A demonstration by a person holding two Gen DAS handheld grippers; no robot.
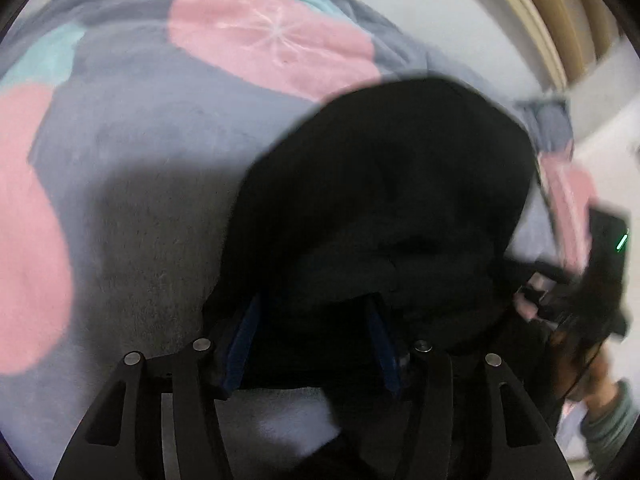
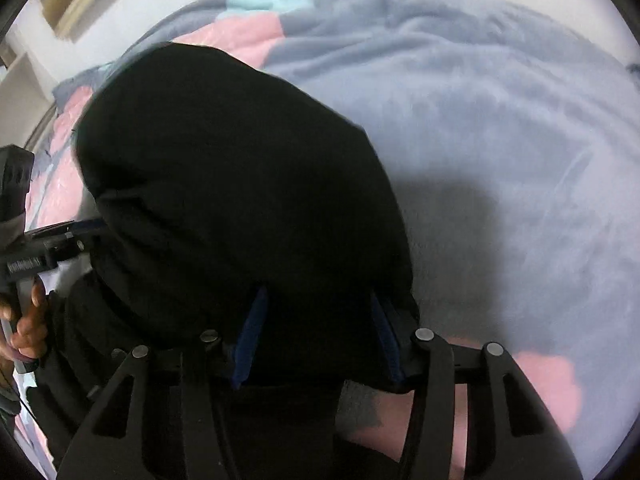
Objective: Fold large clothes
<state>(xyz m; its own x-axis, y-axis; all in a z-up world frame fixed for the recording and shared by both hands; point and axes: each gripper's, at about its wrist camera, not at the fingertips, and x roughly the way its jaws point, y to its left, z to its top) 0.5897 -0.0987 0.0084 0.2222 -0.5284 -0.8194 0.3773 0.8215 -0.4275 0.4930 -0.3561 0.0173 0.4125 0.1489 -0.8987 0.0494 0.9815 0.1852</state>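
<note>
**Q:** What fills the centre of both wrist views?

**A:** A black garment (image 1: 384, 200), bulging up from the lower centre of each frame and draped over the tips of both tools. It lies on, or is lifted just above, a grey fleece blanket (image 1: 152, 168) with pink and teal patches. Blur hides whether its far edge touches the blanket.

**Q:** How do the jaws stand?

**A:** On the left gripper (image 1: 312, 320), the blue pads (image 1: 244, 332) stand well apart with dark cloth bunched between them. Whether they press it or merely cradle it cannot be told. The right gripper (image 2: 316, 320) shows the same: blue pads (image 2: 252, 328) apart, fabric filling the gap and spilling over them.

**Q:** Why hold the cloth at two points?

**A:** Probably to carry one edge as a straight line, so that the fold lands even across the garment's width. Each tool appears in the other's view: the right one at the right edge of the left view, the left one at the left edge of the right view, beside the person's hand (image 2: 24, 320). They work side by side on one edge.
</note>
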